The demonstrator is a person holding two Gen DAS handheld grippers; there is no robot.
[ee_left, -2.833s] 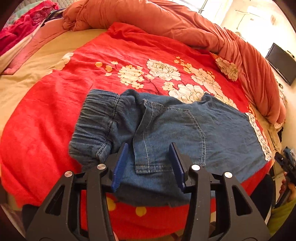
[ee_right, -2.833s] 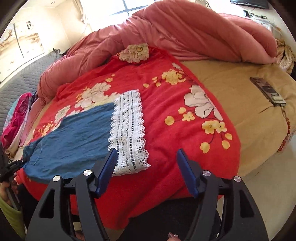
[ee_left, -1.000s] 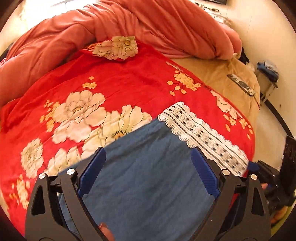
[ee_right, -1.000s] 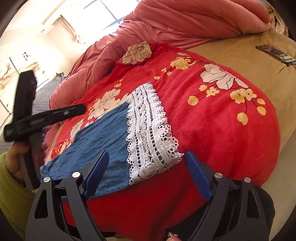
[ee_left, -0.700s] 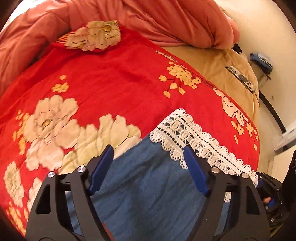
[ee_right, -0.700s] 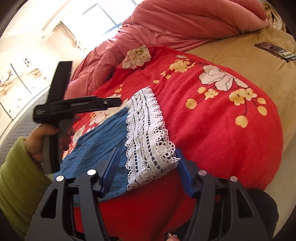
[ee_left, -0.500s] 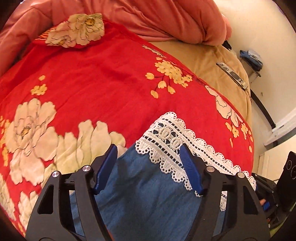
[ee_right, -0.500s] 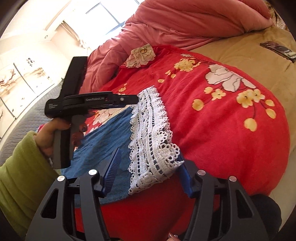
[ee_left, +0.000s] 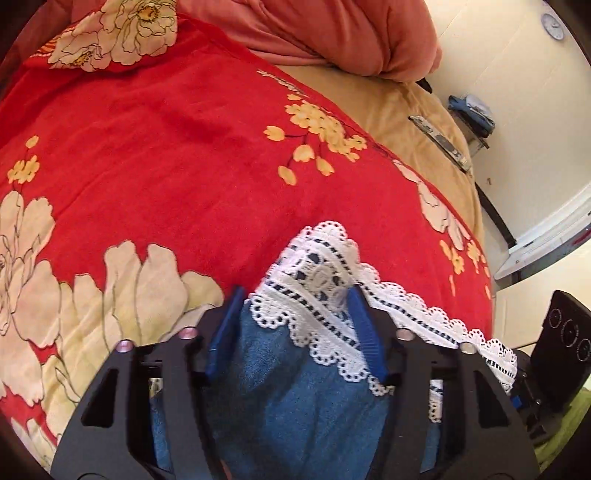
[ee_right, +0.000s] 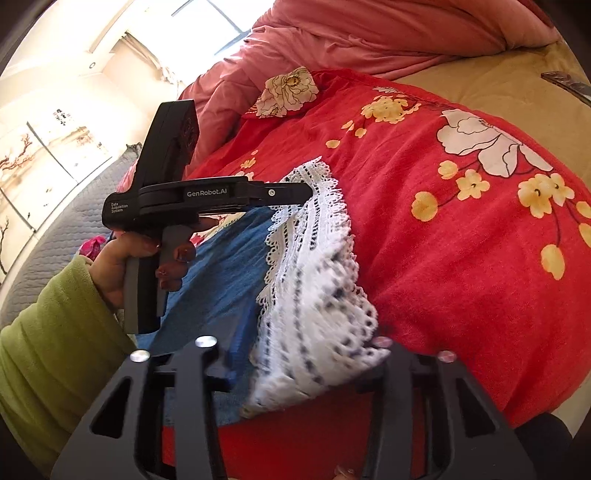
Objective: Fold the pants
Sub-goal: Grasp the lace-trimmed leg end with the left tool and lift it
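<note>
Blue denim pants (ee_left: 291, 398) with a white lace hem (ee_left: 325, 280) lie on a red flowered blanket (ee_left: 166, 140). My left gripper (ee_left: 295, 306) has its blue jaws around the far corner of the lace hem, which bunches between them. In the right wrist view the left gripper (ee_right: 306, 192) pinches that corner of the lace hem (ee_right: 310, 266). My right gripper (ee_right: 299, 365) holds the near corner of the hem; lace covers its fingertips. The denim (ee_right: 221, 273) stretches off to the left.
A pink duvet (ee_right: 369, 33) is heaped at the back of the bed. A remote (ee_left: 439, 142) lies on the tan sheet (ee_right: 480, 85) at the right. The bed's edge and floor are to the right.
Both grippers have moved onto the lace hem and closed on its two corners. The hem now bunches and lifts a little off the blanket.
</note>
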